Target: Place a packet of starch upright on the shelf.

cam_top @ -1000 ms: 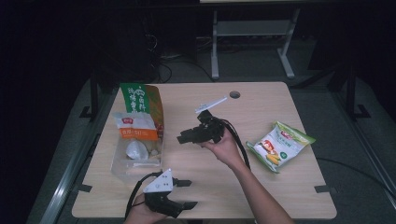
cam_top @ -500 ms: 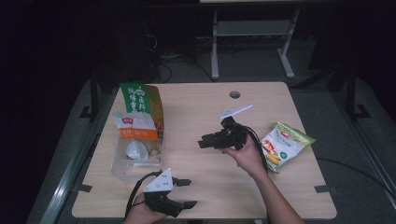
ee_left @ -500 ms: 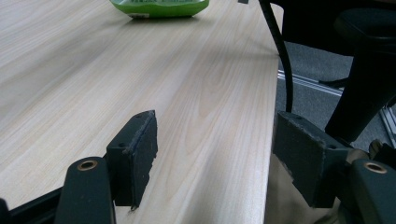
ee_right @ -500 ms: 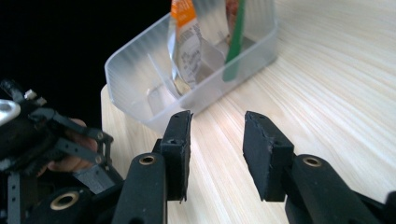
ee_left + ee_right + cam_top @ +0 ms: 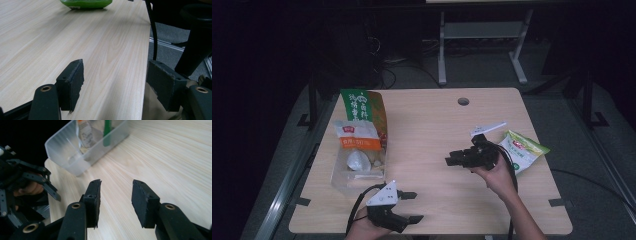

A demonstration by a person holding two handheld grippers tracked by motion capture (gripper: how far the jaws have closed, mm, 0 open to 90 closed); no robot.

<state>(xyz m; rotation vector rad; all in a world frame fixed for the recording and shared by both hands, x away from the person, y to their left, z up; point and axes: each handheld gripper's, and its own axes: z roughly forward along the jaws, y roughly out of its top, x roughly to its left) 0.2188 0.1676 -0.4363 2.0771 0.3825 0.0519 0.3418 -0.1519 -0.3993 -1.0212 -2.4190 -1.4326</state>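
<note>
The right gripper (image 5: 451, 161), empty, its jaws just having widened, hangs left of the green snack bag (image 5: 523, 150), facing the clear bin (image 5: 343, 176). Reaching back blind could shove the bag off the desk (image 5: 432, 125). The left gripper (image 5: 413, 206) rests open near the bin.

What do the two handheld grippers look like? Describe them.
Both are black with two blocky, flat-faced jaws on arms with brass-coloured rivets. The left gripper carries a grey three-cornered plate and a black cable; the right gripper trails a black cable too. Forearms are bare.
</note>
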